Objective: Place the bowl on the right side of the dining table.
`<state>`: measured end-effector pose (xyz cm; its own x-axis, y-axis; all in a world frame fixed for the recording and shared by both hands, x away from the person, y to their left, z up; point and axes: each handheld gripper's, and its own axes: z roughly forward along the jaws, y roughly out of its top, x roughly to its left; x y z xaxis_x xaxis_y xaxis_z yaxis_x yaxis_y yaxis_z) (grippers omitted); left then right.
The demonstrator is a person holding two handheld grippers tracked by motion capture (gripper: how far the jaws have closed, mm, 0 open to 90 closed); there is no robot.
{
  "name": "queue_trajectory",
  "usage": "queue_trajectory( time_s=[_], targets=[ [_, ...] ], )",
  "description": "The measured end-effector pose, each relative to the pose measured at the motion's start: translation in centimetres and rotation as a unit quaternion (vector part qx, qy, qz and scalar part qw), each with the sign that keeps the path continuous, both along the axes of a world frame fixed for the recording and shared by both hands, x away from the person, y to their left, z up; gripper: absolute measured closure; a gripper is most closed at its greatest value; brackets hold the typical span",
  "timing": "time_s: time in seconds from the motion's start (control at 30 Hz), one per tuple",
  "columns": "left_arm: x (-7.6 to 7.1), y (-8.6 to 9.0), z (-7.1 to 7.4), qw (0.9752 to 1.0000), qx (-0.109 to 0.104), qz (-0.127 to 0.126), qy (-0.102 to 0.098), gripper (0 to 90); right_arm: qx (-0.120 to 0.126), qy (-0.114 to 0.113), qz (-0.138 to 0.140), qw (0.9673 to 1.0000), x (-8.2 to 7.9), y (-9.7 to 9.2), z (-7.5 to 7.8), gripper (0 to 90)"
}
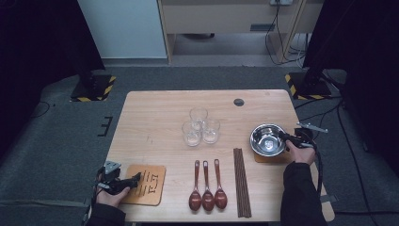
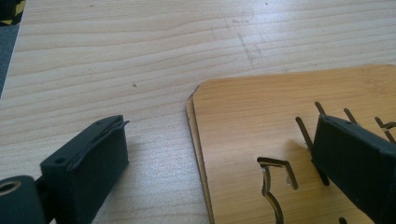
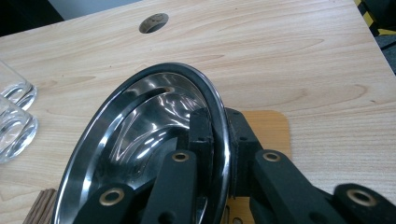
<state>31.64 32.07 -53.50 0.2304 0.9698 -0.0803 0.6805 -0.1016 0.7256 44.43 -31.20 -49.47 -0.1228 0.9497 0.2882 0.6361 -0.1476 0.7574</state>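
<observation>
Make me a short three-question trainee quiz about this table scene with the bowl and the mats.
1. True or false: the right hand-held gripper is shut on the rim of the bowl.
2. How many spoons lie on the table? A) two B) three C) four
3. What lies under the left hand-held gripper, whose jaws stand apart?

Key:
1. True; one jaw is inside the rim, the other outside.
2. B.
3. The mat near the table's front left corner, with slots cut in it; one jaw is over the mat, the other over bare table.
</observation>
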Motion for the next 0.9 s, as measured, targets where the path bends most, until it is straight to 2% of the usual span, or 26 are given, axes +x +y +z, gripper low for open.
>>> queue_trajectory(
  time_s=[0.1,0.3,0.53,0.8,0.9],
  targets=[
    [0.0,0.0,0.0,1.0000,0.001,-0.001,0.001,2.8,-0.005,-0.002,0.001,1.0000,0.1,-0.1,-0.1,82.8],
    [0.0,0.0,0.0,1.0000,0.002,0.000,0.001,2.6,-0.025,0.009,-0.002,0.9996,0.3,-0.3,-0.5,81.1],
    [0.0,0.0,0.0,1.0000,0.002,0.000,0.001,2.5,-0.038,0.021,-0.007,0.9990,0.5,-0.6,-0.8,79.1],
    [0.0,0.0,0.0,1.0000,0.002,0.001,0.001,2.5,-0.045,0.032,-0.011,0.9984,0.6,-0.7,-1.1,77.7],
    [0.0,0.0,0.0,1.0000,0.002,0.000,0.001,2.5,-0.046,0.033,-0.010,0.9984,0.7,-0.7,-1.2,74.2]
  ],
)
